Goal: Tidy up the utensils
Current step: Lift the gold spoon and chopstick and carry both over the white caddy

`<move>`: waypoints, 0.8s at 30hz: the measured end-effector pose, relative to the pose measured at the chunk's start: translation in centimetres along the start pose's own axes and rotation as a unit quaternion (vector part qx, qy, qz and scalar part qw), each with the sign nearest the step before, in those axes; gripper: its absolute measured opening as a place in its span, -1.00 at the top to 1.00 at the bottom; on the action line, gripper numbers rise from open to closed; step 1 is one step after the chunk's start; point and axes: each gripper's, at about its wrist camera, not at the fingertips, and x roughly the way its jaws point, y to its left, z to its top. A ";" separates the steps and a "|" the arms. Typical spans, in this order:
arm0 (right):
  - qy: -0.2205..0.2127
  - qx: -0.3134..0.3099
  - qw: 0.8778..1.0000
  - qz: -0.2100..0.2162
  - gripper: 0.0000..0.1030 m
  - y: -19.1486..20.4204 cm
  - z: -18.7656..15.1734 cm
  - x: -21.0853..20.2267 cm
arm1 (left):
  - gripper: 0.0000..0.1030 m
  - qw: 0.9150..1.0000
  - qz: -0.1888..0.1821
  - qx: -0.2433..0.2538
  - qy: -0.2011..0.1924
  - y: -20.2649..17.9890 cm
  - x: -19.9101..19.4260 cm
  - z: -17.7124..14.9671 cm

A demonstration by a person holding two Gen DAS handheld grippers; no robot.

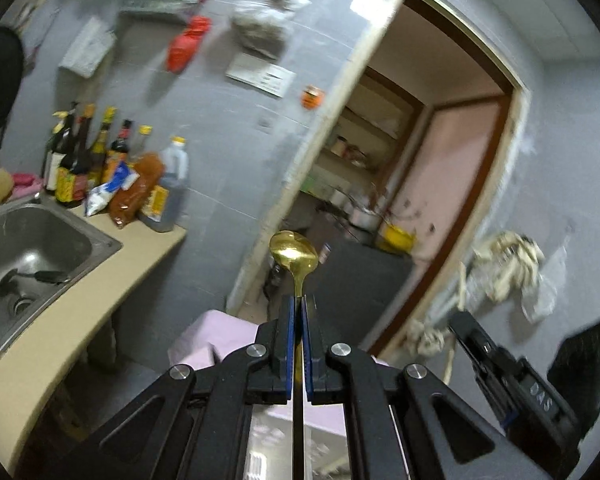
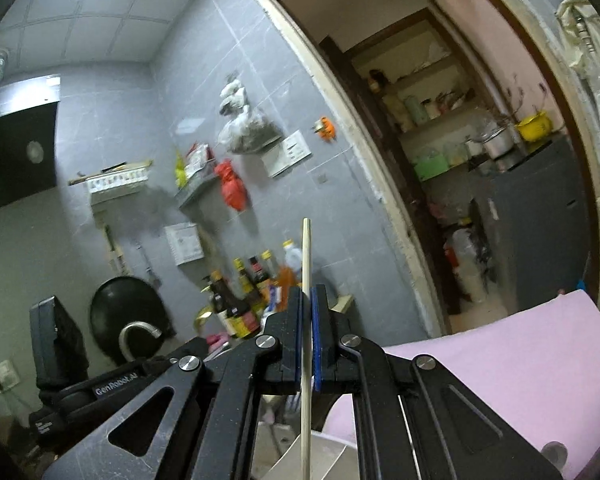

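Observation:
My left gripper (image 1: 299, 300) is shut on the handle of a gold spoon (image 1: 293, 255), whose bowl sticks out ahead of the blue pads, raised in the air toward a doorway. In the right wrist view my right gripper (image 2: 309, 292) is shut on a pale wooden chopstick (image 2: 306, 252) that stands upright between the pads and runs down past the frame's bottom edge. The right gripper (image 1: 512, 372) also shows at the lower right of the left wrist view, and the left gripper's body (image 2: 112, 384) at the lower left of the right wrist view.
A steel sink (image 1: 96, 240) sits in a beige counter (image 1: 80, 316) at the left, with sauce bottles (image 1: 84, 156) behind it. A pink-covered surface (image 2: 520, 344) lies below the grippers. Bags hang on the grey tiled wall (image 1: 220, 120). An open doorway (image 1: 432, 168) leads to a storage room.

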 end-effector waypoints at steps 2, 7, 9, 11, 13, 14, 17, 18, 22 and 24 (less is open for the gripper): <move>-0.011 0.002 1.000 -0.023 0.91 -0.4 -0.8 0.2 | 0.92 1.000 0.005 -0.023 -0.006 1.3 0.8 -0.1; -0.050 -0.006 0.996 -0.077 0.91 -1.3 -2.4 0.3 | 0.92 0.999 0.018 -0.033 -0.023 2.5 1.7 -1.4; -0.067 -0.016 0.993 -0.094 0.91 -1.4 -2.9 0.2 | 0.92 0.999 0.019 -0.030 -0.026 2.5 2.0 -2.1; -0.080 -0.020 0.991 -0.104 0.91 -1.7 -3.0 0.0 | 0.92 0.999 0.023 -0.023 -0.031 2.3 2.3 -2.8; -0.095 -0.024 0.989 -0.109 0.91 -1.8 -3.6 -0.1 | 0.92 0.999 0.034 -0.006 -0.042 1.9 2.3 -3.6; -0.102 -0.027 0.988 -0.112 0.91 -1.8 -3.9 -0.1 | 0.92 0.998 0.037 0.001 -0.047 1.8 2.3 -3.9; -0.114 -0.033 0.986 -0.115 0.91 -1.4 -4.4 -0.1 | 0.92 0.997 0.043 0.014 -0.059 1.5 2.1 -4.5; -0.117 -0.039 0.986 -0.116 0.91 -1.3 -4.7 -0.2 | 0.92 0.997 0.045 0.018 -0.063 1.5 2.1 -4.7; -0.121 -0.061 0.984 -0.117 0.91 -0.9 -5.4 0.0 | 0.92 0.996 0.050 0.026 -0.072 1.4 2.1 -5.2; -0.120 -0.069 0.984 -0.115 0.91 -0.9 -5.7 0.2 | 0.92 0.995 0.049 0.032 -0.079 1.2 2.0 -5.3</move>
